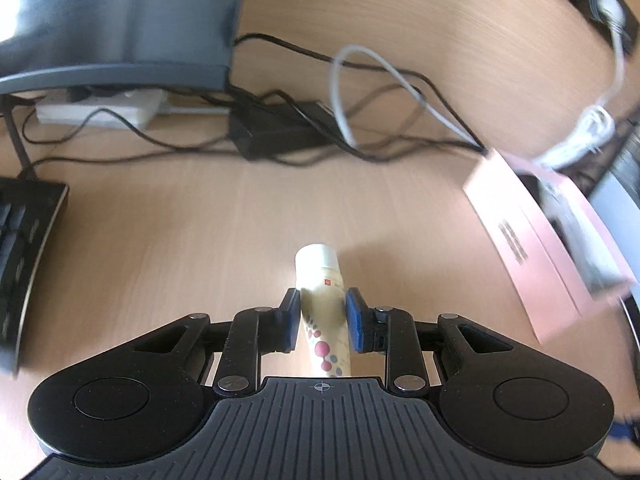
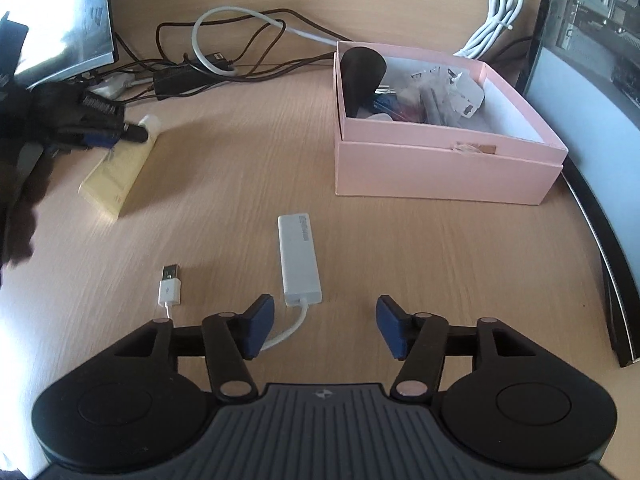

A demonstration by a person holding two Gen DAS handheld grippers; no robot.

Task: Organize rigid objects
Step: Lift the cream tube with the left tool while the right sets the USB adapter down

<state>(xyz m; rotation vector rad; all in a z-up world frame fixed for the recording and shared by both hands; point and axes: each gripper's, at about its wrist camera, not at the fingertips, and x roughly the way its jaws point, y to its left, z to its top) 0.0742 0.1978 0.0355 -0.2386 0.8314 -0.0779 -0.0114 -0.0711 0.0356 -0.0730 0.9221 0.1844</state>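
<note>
Cream tube (image 1: pixel 322 304), white cap forward, sits between the left gripper (image 1: pixel 323 317) pads, which are narrowed onto its sides; lying on the desk (image 1: pixel 200 216), presumably bound for the pink box (image 1: pixel 520 240)

Right wrist view: right gripper (image 2: pixel 326 326) about half open, nothing held; white USB adapter (image 2: pixel 300 260) lies on the desk just ahead, off-centre toward its left pad, likely the next pick

Both grippers same build: left gripper (image 1: pixel 322 316) and right gripper (image 2: pixel 325 330) matte black, ribbed grey centre plate, silver pivot screws, blue pads (image 2: pixel 387 330), tiny crosshair marking.
</note>
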